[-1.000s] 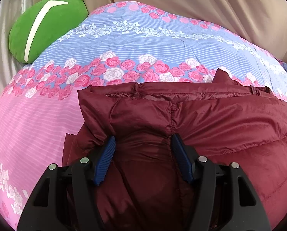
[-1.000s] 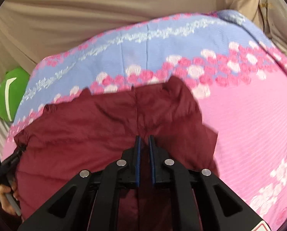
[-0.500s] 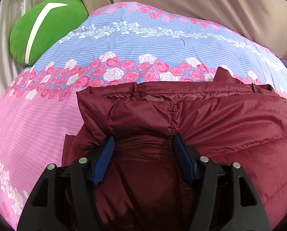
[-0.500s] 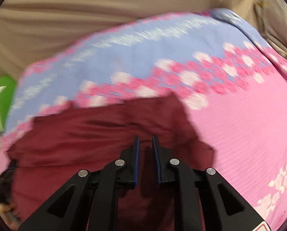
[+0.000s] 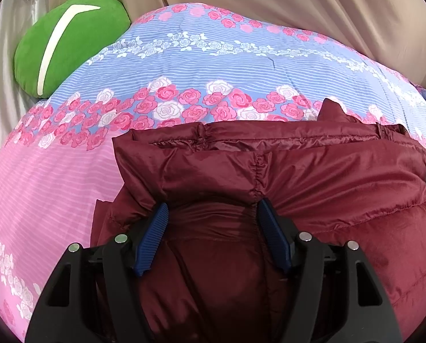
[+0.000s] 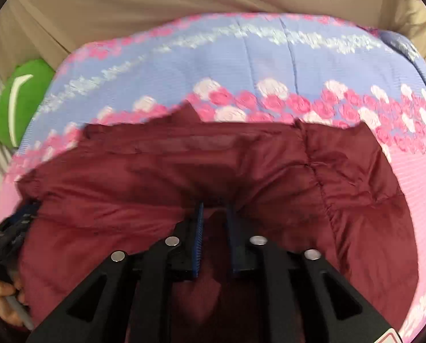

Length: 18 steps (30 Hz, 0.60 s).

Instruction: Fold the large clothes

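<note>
The left gripper [image 5: 213, 214] straddled the maroon puffer jacket [image 5: 298, 177], fingers spread; the right gripper [image 6: 215, 217], fingers just parting with fabric between, risked the slick fold springing open.

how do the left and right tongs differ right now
The left tongs stand wide, blue pads either side of a puffy bulge of the maroon jacket; the right tongs show only a narrow gap and have just been opening, with maroon fabric in that gap. The left view is sharp, the right blurred. Both point down onto the same jacket lying on the floral bedspread.
</note>
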Tool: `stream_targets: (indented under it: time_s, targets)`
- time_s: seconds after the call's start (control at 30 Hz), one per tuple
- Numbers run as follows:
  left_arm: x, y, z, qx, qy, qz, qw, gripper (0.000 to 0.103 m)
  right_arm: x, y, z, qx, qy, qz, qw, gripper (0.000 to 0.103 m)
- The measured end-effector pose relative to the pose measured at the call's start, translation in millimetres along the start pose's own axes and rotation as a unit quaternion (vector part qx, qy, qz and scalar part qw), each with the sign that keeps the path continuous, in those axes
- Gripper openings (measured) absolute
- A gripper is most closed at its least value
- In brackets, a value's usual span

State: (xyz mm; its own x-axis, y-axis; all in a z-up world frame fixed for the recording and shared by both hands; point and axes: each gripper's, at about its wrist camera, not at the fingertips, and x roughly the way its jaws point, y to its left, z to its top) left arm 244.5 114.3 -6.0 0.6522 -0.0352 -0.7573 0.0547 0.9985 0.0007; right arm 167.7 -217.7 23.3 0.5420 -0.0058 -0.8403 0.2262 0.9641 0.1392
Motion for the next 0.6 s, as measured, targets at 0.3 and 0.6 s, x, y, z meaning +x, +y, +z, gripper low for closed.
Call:
stream_targets:
  time_s: [0.3,0.6]
  targets:
    - [-0.7,1.2,-0.6,0.0,-0.001,0.001,1.0,0.064,2.0,106.2,5.3,-0.104,0.01,0.078,0.992,0.021]
    - [-1.2,-0.1,-0.3,-0.004,0.0,0.001,1.0,0.065,55.0,105.1,9.2,-0.081,0.063,0.073,0.992,0.014]
